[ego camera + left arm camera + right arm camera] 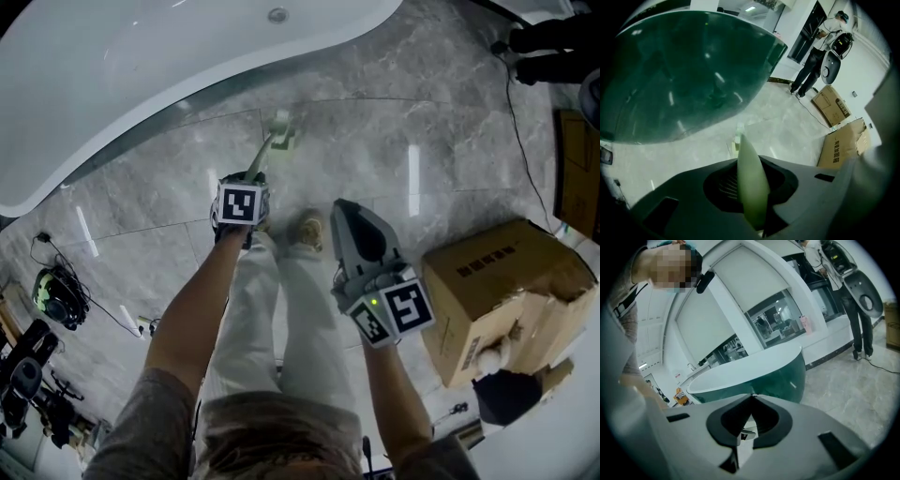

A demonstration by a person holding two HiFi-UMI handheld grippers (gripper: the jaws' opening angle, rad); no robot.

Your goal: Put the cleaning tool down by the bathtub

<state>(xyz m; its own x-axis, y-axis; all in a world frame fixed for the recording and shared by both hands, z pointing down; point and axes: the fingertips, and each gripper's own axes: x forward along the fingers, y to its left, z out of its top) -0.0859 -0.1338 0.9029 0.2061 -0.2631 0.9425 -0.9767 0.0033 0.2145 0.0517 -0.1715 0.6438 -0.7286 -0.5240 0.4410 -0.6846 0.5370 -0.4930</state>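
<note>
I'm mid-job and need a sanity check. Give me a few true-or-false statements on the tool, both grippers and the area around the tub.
1. The left gripper is shut on the pale green handle of the cleaning tool. True.
2. The right gripper carries a sponge. False: its fingers are together with nothing between them.
3. The tool's head lies inside the bathtub. False: it is outside the tub, over the marble floor beside it.
4. A cardboard box stands on the floor at the person's right. True.
</note>
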